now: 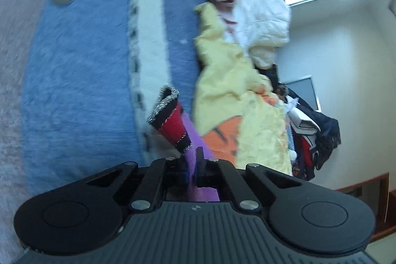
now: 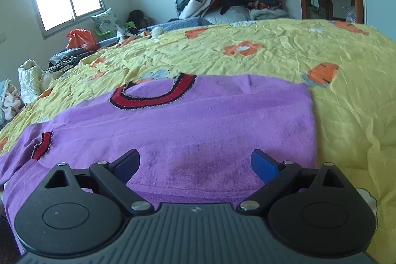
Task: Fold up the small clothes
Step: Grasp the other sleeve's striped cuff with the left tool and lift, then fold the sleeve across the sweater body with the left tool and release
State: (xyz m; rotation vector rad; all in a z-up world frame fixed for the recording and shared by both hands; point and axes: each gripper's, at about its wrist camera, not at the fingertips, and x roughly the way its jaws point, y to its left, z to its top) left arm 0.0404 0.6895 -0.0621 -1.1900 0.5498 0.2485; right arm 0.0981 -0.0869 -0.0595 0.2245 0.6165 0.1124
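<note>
The purple sweater (image 2: 188,120) lies flat on the yellow floral bedspread (image 2: 346,100), bare cover beyond its right edge. The right gripper (image 2: 195,165) hovers above its hem, jaws spread. The left gripper (image 1: 191,165) pinches purple fabric; that view is blurred.

No legible text, label, brand or number in either view. Purple sweater (image 2: 188,120): red-and-black trim only, no lettering. Yellow bedspread (image 2: 272,46): orange flower print, no words. Left gripper (image 1: 191,166) body and right gripper (image 2: 195,165) body: small pale mark at centre of ribbed housing, too small to read. Left wrist view blurred throughout.
</note>
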